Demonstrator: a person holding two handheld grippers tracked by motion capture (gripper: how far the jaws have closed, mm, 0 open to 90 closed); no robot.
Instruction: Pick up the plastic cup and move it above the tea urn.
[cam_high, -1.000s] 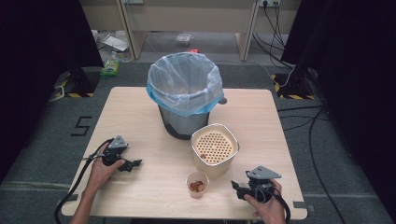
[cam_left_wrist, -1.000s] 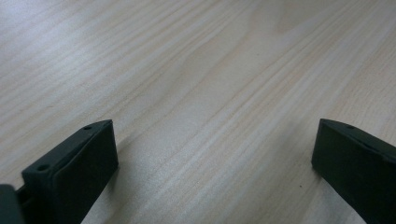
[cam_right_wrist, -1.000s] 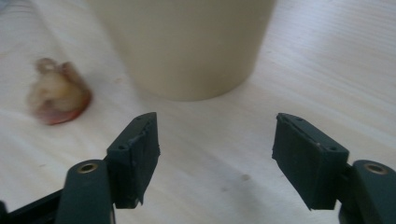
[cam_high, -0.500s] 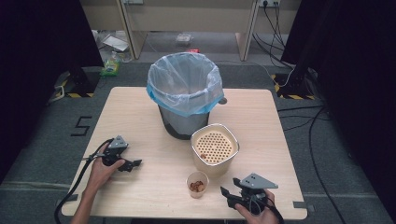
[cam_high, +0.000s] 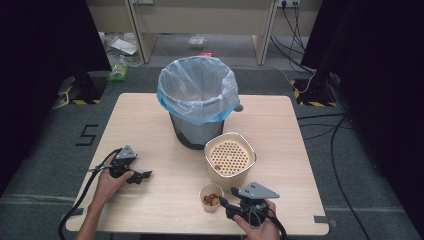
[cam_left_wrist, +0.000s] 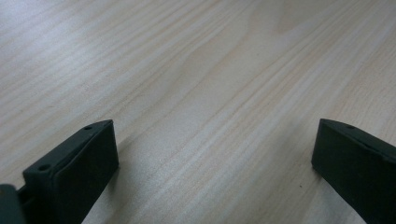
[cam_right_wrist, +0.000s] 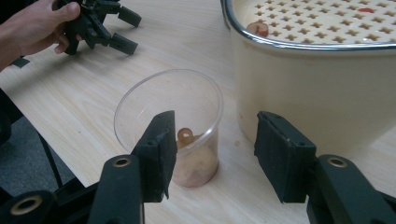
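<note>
Clear plastic: the small cup stands upright at the near edge of the wooden table, holding a low layer of brownish food pieces, one ring-shaped.
Right gripper: the right gripper sits low just in front of the cup; in the high view it lies at the cup's right, held from below by a hand.
Right jaws: they have just been closing, yet neither pad presses the cup. One jaw overlaps the cup's front wall in the right gripper view, the other stands clear beside it, toward the cream container.
Step in hand: my reading is the approach to grasp the cup; the grip is not made.
Next move calls for: shifting the gripper sideways so the cup wall sits squarely between the jaws, then closing gently, since thin plastic will likely flex and could tip its contents.
Cream container: the perforated strainer basket stands just behind the cup, near but apart, with a few bits on its holed insert.
Left gripper: the left gripper rests low over the table well to the left of the cup, in the person's left hand.
Left jaws: wide apart over bare wood, nothing between them.
Far: the bin, lined with a pale blue bag, stands behind the basket, a likely place for emptying.
</note>
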